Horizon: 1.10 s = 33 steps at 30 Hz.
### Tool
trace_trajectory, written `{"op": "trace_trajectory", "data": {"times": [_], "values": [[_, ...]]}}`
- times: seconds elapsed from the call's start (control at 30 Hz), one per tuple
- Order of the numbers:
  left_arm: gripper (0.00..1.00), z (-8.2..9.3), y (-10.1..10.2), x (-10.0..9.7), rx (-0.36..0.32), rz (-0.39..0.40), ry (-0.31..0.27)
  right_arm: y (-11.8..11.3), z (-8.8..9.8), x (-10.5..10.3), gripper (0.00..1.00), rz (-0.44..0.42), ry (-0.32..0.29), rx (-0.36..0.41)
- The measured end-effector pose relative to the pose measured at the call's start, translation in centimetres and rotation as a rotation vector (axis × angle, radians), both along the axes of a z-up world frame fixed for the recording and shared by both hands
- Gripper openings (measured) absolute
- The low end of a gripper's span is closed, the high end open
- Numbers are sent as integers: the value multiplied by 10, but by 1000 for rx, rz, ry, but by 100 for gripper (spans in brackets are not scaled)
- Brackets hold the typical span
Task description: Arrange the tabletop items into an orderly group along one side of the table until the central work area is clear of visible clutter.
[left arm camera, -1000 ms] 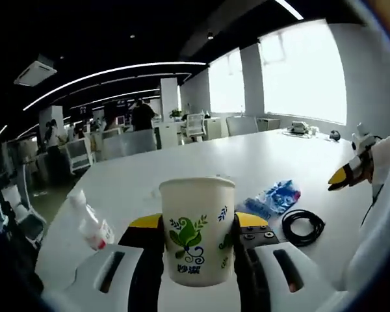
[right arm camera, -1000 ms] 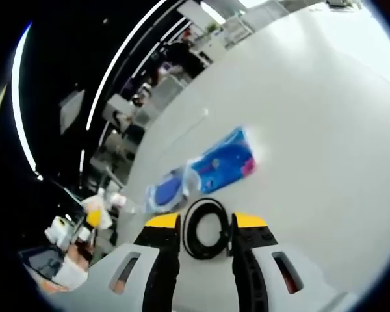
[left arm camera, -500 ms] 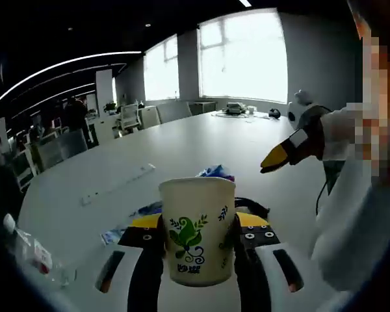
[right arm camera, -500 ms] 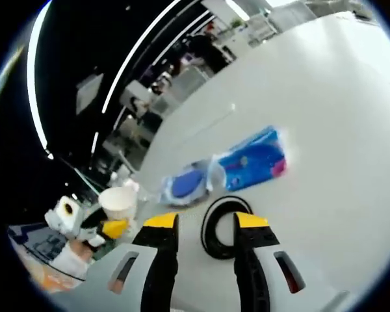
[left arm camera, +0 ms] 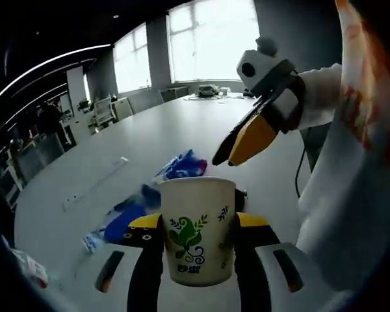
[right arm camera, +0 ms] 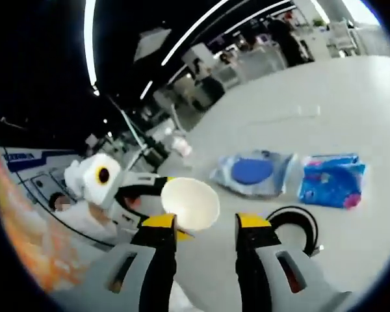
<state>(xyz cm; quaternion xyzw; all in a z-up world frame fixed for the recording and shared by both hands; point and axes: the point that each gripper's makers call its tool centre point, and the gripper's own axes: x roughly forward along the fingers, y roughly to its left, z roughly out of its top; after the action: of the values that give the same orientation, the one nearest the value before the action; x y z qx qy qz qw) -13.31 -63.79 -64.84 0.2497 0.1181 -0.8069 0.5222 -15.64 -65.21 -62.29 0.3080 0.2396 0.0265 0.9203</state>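
A large open office with bright windows and rows of desks lies behind a long white table (left arm camera: 182,140). In the left gripper view, the left gripper (left arm camera: 198,224) has its jaws clamped on a cream paper cup printed with green leaves (left arm camera: 197,227), held upright above the table; the cup hides what lies directly behind it. The right gripper (left arm camera: 237,146) reaches in from the right, yellow tips close together, though whether they are closed cannot be told from that angle. In the right gripper view, the right gripper's (right arm camera: 207,224) jaws stand apart, holding nothing, with the cup's open mouth (right arm camera: 190,203) just beyond them. On the table lie a clear bag with a blue round item (right arm camera: 253,173), a blue plastic packet (right arm camera: 333,181) and a black coiled cable (right arm camera: 294,227), partly cut off by a jaw.
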Motion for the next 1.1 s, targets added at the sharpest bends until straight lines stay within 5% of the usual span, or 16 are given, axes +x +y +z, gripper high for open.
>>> {"op": "trace_trajectory", "data": {"times": [0.17,0.57,0.73,0.87,1.1], "values": [[41,-4,3,1,11,-31,-101,13,2,10,33,74,4,-33],[41,0,-1,-8,-15,-29,-153,32,6,20,28,145,-6,-36],[42,-5,2,-9,8,-56,-199,38,5,17,6,187,-2,-5],[42,-4,4,-10,5,-61,-198,46,7,18,0,242,1,56],[42,-5,14,-5,30,-104,-190,48,1,14,0,408,59,-186]]}}
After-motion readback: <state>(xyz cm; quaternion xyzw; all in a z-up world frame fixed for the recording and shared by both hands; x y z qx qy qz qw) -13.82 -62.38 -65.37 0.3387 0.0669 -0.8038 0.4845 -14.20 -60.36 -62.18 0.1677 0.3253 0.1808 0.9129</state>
